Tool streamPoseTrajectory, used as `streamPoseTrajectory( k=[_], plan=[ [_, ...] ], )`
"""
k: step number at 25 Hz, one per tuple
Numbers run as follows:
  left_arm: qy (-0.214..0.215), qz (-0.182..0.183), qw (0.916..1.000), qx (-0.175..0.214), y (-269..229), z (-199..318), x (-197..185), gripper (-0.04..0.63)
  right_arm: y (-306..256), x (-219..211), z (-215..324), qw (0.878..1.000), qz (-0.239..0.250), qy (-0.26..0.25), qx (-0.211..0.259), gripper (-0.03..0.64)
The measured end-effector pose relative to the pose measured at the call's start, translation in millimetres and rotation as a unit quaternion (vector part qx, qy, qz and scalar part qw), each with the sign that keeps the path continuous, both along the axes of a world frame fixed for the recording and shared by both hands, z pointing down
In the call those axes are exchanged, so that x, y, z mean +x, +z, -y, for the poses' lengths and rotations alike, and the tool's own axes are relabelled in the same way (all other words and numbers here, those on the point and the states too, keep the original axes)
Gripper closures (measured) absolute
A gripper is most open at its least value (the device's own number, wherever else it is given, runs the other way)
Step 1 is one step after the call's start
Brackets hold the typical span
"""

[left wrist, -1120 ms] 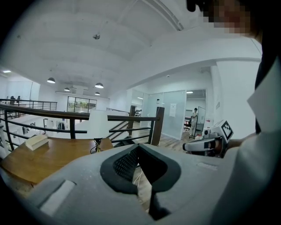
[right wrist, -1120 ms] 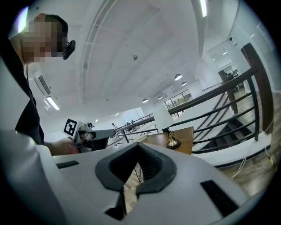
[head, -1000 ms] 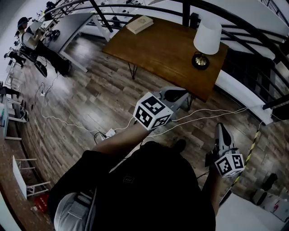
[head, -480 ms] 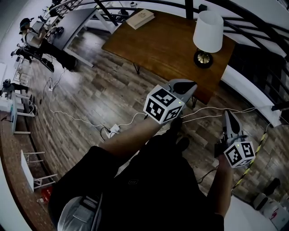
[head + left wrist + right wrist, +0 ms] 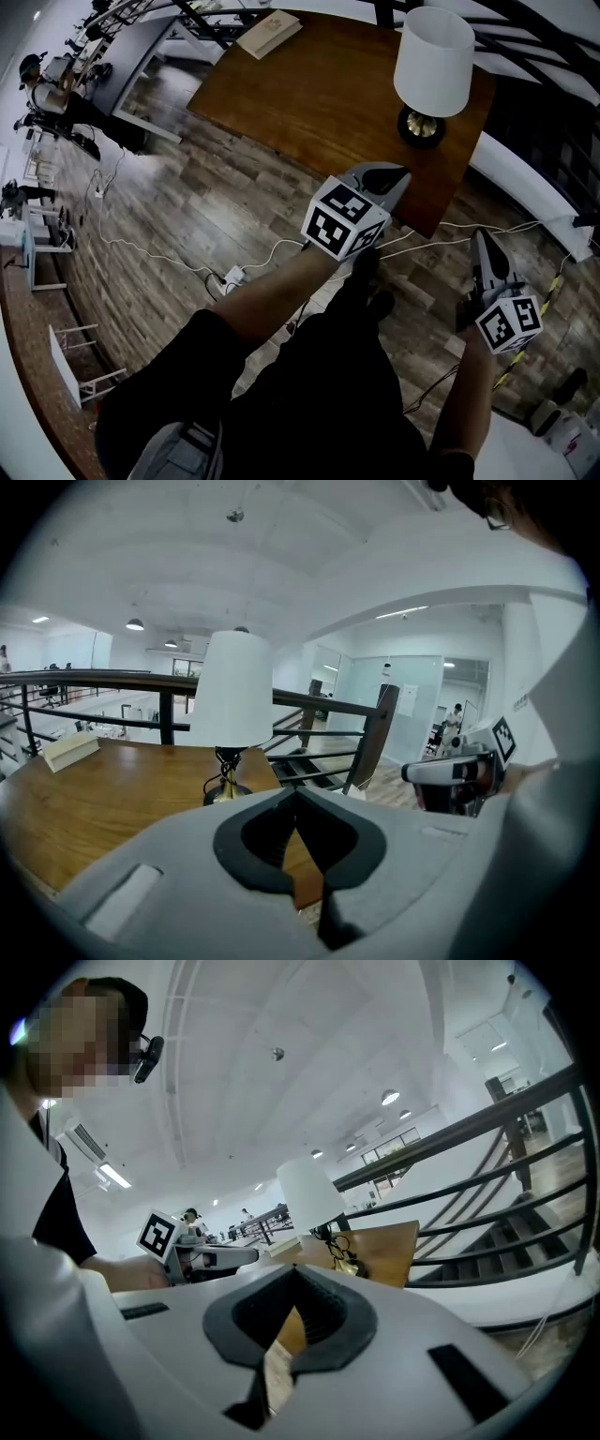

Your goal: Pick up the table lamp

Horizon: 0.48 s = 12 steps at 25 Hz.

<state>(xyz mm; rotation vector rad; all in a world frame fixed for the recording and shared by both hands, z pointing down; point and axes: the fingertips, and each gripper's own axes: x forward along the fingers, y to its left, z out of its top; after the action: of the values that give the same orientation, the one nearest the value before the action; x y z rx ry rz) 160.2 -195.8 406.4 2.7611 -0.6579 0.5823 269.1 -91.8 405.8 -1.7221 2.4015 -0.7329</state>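
The table lamp [image 5: 433,61] has a white drum shade and a dark, brassy round base [image 5: 421,128]. It stands upright near the right end of a wooden table [image 5: 309,94]. My left gripper [image 5: 392,176] is shut and empty, its tips over the table's near edge, short of the lamp. My right gripper [image 5: 484,242] hangs over the floor to the right of the table, its jaw tips together with nothing in them. In the left gripper view the lamp [image 5: 232,691] stands just ahead of the gripper [image 5: 295,794]. The right gripper view has the lamp [image 5: 309,1194] ahead of the gripper [image 5: 295,1274].
A pale book [image 5: 269,33] lies at the table's far left corner. A dark metal railing [image 5: 356,719] runs behind the table. White cables and a power strip [image 5: 232,277] lie on the wood floor. Desks and people are at the far upper left.
Both grippers have moved forward toward the table and a little lower. The left one now reaches the table's near edge. The lamp looks nearer and larger.
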Motion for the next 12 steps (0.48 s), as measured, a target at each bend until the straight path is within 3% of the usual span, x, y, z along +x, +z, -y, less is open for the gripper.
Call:
streamPoseTrajectory(
  k=[12],
  plan=[
    [0.015,0.009,0.9998,0.000,59.1,65.6,25.3,0.591,61.1,-16.1,70.4,0.999,0.006,-0.036,0.004,0.604]
  ],
)
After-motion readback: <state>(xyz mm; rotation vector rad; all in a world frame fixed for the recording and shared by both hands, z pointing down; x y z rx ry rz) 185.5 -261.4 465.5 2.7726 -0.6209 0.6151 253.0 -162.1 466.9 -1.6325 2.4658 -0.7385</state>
